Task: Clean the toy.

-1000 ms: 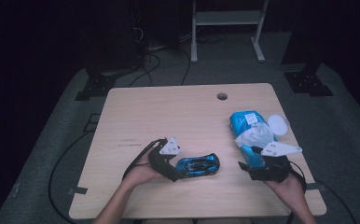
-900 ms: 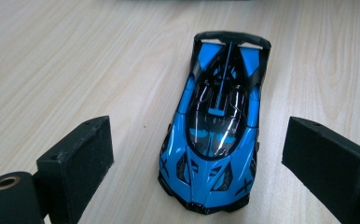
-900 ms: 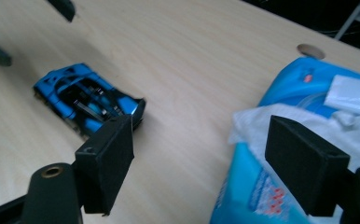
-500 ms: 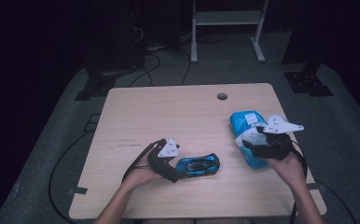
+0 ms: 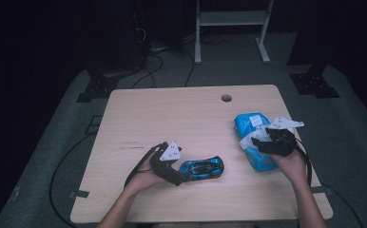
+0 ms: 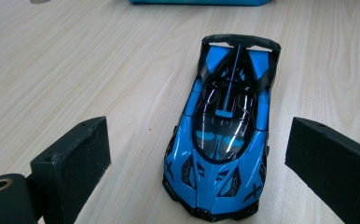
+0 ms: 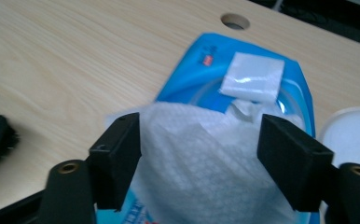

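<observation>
White wipe (image 7: pixel 206 154) between right gripper (image 7: pixel 201 163) jaws

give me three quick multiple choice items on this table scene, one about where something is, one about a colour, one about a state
1. Where is the toy car?
A. on the floor
B. on the table, between the left gripper's open jaws
C. on top of the wipes pack

2. What colour is the wipes pack?
A. blue
B. red
C. green

3. How does the wet wipe stand?
A. sealed inside the pack
B. sticking out of the pack, between the right gripper's jaws
C. spread flat on the table

Answers: 1 B, the left gripper has a jaw on each side of the car, clear of it. 2 A, the wrapper is blue. 3 B, the right gripper straddles the white sheet.
</observation>
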### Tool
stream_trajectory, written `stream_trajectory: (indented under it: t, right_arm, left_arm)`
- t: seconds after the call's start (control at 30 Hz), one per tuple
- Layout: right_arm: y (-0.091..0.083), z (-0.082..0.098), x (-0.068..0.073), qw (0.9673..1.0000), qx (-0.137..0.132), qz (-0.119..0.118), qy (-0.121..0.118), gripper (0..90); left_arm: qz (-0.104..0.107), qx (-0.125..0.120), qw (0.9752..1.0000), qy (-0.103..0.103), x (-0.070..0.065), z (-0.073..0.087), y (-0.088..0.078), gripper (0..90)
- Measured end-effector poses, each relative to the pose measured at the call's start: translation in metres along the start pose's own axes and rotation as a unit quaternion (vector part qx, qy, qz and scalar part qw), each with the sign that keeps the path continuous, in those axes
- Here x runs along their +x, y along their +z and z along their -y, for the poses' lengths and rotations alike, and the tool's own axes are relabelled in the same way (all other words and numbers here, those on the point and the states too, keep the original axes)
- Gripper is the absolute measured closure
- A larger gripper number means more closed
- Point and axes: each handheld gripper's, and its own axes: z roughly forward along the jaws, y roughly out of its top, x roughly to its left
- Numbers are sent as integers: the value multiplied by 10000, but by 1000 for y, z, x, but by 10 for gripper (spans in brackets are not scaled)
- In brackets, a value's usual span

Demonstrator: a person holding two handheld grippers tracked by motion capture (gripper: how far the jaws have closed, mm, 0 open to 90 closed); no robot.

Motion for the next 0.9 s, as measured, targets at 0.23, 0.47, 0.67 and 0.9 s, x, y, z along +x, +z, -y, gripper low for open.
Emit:
stream_trajectory:
  t: [0.23, 0.47, 0.67, 0.9]
  right_arm:
    - [5, 17, -9, 9993, 53, -61, 362, 640]
    - [0, 23, -10, 9990, -95, -151, 418, 825]
    - [-9, 19, -9, 9990, -229, -196, 339, 870]
    - [-30, 9, -1, 9978, -533, -333, 189, 874]
  left_arm:
    - [-5, 31, 10000, -39, 2, 3, 1, 60]
    - [1, 29, 10000, -19, 1, 5, 2, 60]
    - [21, 12, 10000, -86, 1, 7, 3, 60]
    - [20, 16, 9999, -103, 3, 7, 3, 60]
